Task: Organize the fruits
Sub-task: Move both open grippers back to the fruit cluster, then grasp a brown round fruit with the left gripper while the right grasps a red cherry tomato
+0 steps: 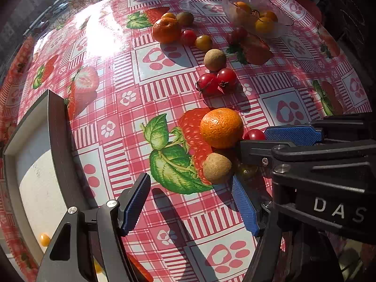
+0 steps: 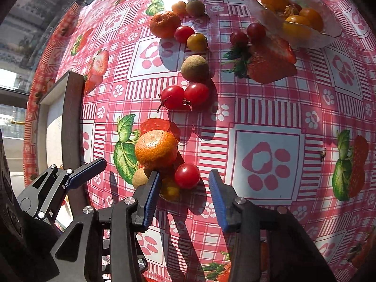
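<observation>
Fruits lie scattered on a strawberry-print tablecloth. A near mandarin (image 1: 221,127) (image 2: 156,149) sits with a brown longan (image 1: 217,168) (image 2: 141,177), a red cherry tomato (image 2: 187,175) (image 1: 254,135) and a yellow tomato (image 2: 170,189). My right gripper (image 2: 183,195) (image 1: 265,138) is open, empty, its jaws on either side of the red and yellow tomatoes. My left gripper (image 1: 190,202) is open, empty, just short of the longan. A glass bowl (image 2: 312,41) (image 1: 277,31) at far right holds yellow tomatoes.
A framed white tray (image 1: 56,127) (image 2: 72,108) lies at left with a small yellow tomato (image 1: 44,239) in it. Further fruits: two red tomatoes (image 1: 217,81), a longan (image 1: 214,60), a second mandarin (image 1: 166,30) with small tomatoes around it.
</observation>
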Tool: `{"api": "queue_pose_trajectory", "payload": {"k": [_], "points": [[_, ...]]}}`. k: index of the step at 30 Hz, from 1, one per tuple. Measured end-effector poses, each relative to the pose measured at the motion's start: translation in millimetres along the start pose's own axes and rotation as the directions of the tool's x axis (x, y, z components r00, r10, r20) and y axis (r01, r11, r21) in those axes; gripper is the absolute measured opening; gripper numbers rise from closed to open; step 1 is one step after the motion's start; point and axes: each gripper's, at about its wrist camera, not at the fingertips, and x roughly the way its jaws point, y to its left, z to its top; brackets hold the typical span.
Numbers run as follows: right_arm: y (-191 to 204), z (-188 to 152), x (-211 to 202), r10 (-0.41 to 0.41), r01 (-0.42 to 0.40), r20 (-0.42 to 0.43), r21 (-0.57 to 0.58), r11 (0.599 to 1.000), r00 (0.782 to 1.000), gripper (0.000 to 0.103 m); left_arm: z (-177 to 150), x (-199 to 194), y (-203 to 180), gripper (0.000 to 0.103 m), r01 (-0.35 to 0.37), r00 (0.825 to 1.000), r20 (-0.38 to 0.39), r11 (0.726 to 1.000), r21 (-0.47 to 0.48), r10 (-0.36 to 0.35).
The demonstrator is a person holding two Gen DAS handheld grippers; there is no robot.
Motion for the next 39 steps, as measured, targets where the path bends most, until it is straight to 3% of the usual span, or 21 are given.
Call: {"api": "queue_pose_trajectory", "payload": {"k": [7,11,14,17,18,21,27,39], "points": [[-20.3,-6.4,-10.5,0.003,-0.004,0.027,0.026,1.000,1.000,0.039,11.7,6.6,-7.1,0.070,-0.009,1.000,-0.002,1.000,0.007,0.009],[-22.6,-3.6,-8.2,0.024,-0.024,0.019,0.017,1.000,1.000,0.039,16.5,5.1,-17.0,0.053,-0.019,1.000,0.008,0.999,0.029,0.019],[-15.5,-0.6,-3.2,0.040,-0.040,0.015,0.003,0.999,0.999,0.039,28.0,5.8,-23.3,0.046,-0.015,1.000,0.006,0.999,0.035,0.015],[-9.4,-1.2,0.8,0.079,-0.079,0.006,-0.013,0.997,0.997,0.028,31.2,4.6,-22.0,0.029,-0.008,1.000,0.005,1.000,0.030,0.008],[-7.4,-1.2,0.9,0.088,-0.088,0.009,-0.019,0.996,0.996,0.022,33.0,4.5,-21.3,0.028,-0.004,1.000,0.003,1.000,0.026,0.003],[-3.5,-0.6,0.8,0.092,-0.091,0.007,-0.020,0.996,0.996,0.021,33.4,2.7,-12.3,0.028,0.028,1.000,0.000,1.000,0.000,-0.028],[-16.1,-11.0,-11.8,0.085,-0.085,0.030,0.019,0.996,0.996,0.021,31.0,-5.6,7.3,0.028,0.077,0.997,-0.001,0.994,-0.074,-0.077],[-31.8,-34.4,-39.2,0.091,-0.095,0.053,0.078,0.992,0.994,0.021,4.5,-34.2,27.0,0.028,0.087,0.996,0.029,0.992,-0.088,-0.084]]}}
